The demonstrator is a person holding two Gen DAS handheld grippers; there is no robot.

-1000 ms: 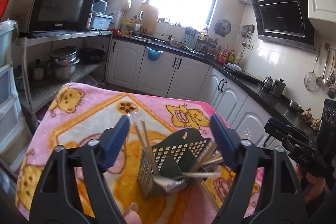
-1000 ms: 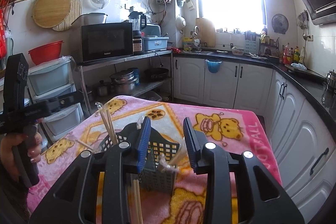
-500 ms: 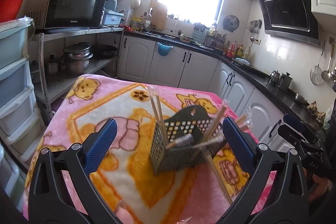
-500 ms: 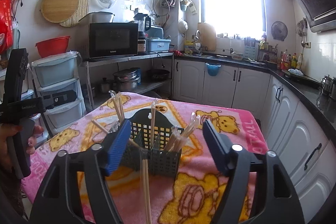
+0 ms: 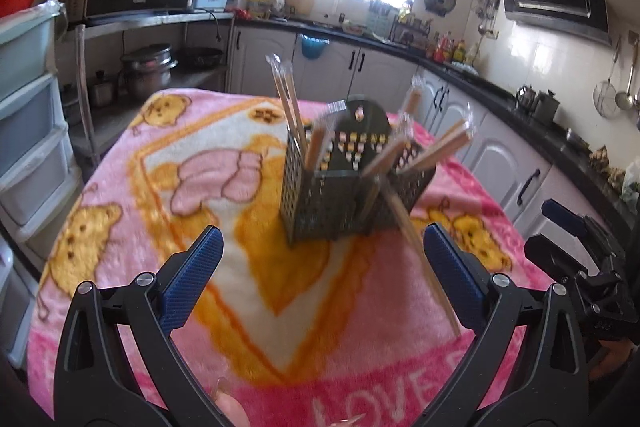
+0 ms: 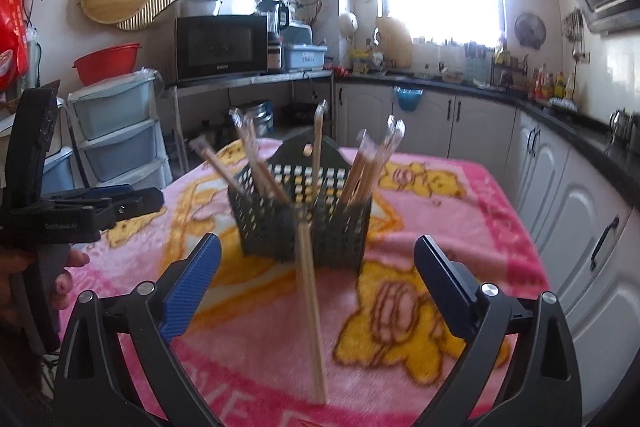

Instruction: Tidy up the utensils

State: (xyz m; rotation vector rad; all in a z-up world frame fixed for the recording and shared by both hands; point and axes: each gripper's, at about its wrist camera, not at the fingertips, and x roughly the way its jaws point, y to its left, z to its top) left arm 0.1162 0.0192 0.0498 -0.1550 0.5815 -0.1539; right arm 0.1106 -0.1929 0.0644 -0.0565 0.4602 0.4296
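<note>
on the pink blanket (image 6: 460,211), the utensil basket (image 6: 304,223) stands beyond both claws, spread wide, empty.

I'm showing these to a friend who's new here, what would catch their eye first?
Probably the dark perforated basket bristling with wrapped chopsticks, standing mid-table on the pink bear blanket. Next, one chopstick pair lying outside it, leaning against its front. Both tools, left and right, frame it, open and empty.

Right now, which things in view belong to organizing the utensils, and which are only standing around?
For the job:
- dark utensil basket
- wrapped chopsticks standing in it
- chopstick pair leaning outside it

Standing around:
- pink blanket
- microwave
- red basin
- plastic drawers
</note>
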